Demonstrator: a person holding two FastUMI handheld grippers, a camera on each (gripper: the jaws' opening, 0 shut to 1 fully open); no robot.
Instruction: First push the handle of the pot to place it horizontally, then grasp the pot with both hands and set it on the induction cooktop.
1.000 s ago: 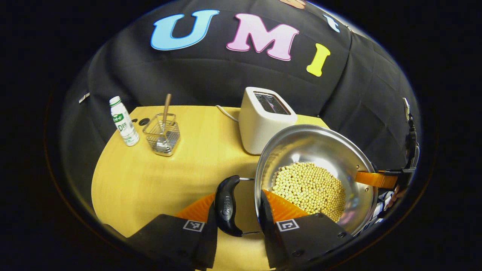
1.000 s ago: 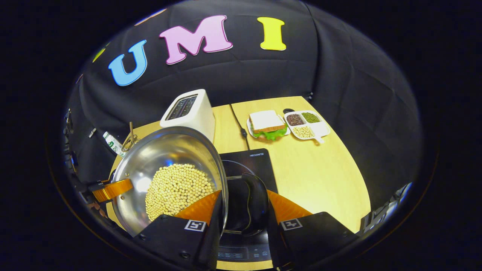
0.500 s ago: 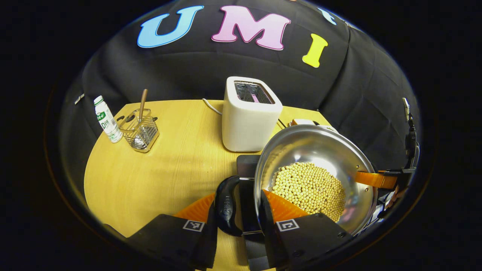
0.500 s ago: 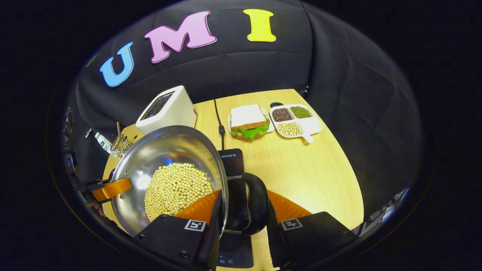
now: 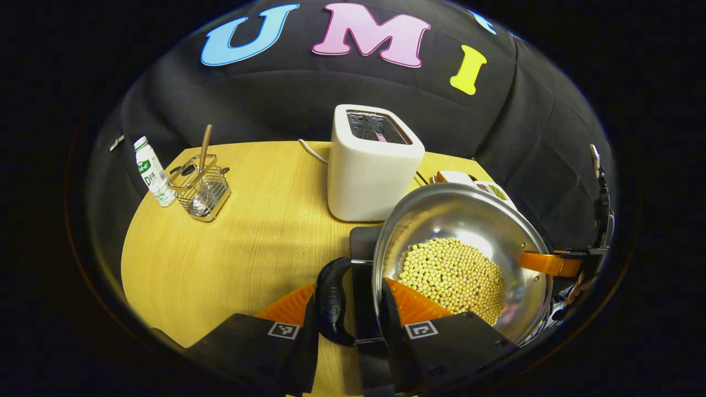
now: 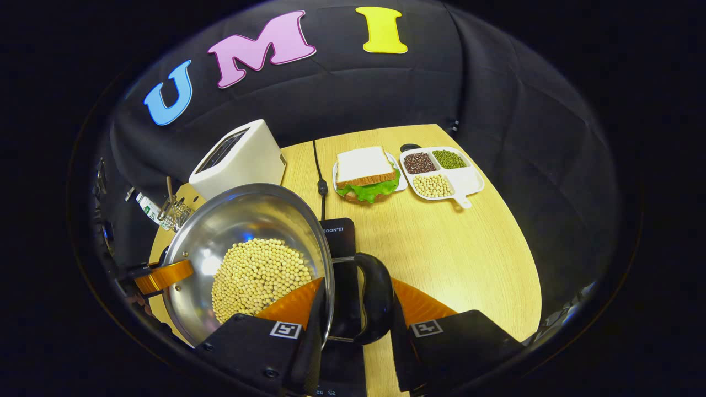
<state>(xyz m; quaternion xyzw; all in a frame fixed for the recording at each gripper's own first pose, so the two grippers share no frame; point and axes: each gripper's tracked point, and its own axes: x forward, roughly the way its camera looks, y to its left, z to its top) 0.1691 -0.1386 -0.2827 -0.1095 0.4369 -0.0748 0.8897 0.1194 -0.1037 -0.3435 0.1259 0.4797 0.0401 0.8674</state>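
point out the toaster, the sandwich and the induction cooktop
toaster (image 5: 370,171), left gripper view, front wall
sandwich (image 6: 364,167), right gripper view, top slice of bread
induction cooktop (image 6: 339,240), right gripper view, bare far corner

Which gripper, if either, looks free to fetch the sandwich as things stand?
Probably neither. The left gripper is shut on one pot handle, the right gripper on the other. The sandwich sits in the open across the table, but reaching it would mean releasing the pot.

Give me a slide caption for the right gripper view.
Right gripper clamps the bean-filled pot's black side handle above the induction cooktop.
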